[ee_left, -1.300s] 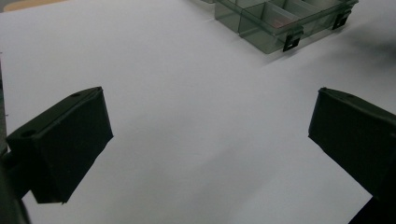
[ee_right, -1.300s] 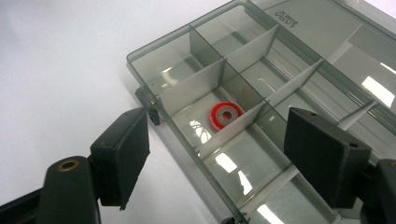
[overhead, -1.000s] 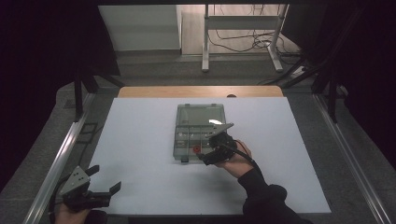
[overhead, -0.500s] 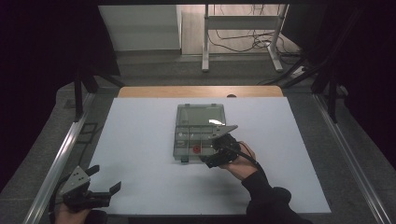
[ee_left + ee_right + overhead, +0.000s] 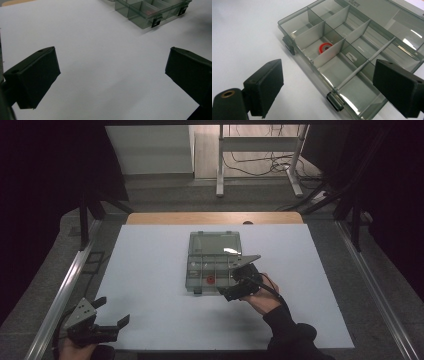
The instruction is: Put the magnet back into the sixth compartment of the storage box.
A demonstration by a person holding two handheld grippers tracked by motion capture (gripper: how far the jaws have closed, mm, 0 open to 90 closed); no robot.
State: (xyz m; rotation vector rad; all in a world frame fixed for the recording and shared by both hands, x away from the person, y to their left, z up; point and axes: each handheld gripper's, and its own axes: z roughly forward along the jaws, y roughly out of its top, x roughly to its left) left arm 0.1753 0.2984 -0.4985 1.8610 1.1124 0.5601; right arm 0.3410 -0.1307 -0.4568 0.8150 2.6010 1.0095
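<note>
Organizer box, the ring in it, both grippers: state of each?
organizer box: lid open, lying flat behind the tray.
red ring: lying in a near-row compartment, untouched.
right gripper: open, at the box's near edge, holding nothing.
left gripper: open, over bare table, away from the box.

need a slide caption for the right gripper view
Open right gripper poised over the near edge of a clear compartment box, lid open, with a red ring in one compartment.

There is one clear box [image 5: 214,262] on one white table [image 5: 150,270]. One red ring [image 5: 325,47] sits inside. Two grippers, at 7 and 5 o'clock.
</note>
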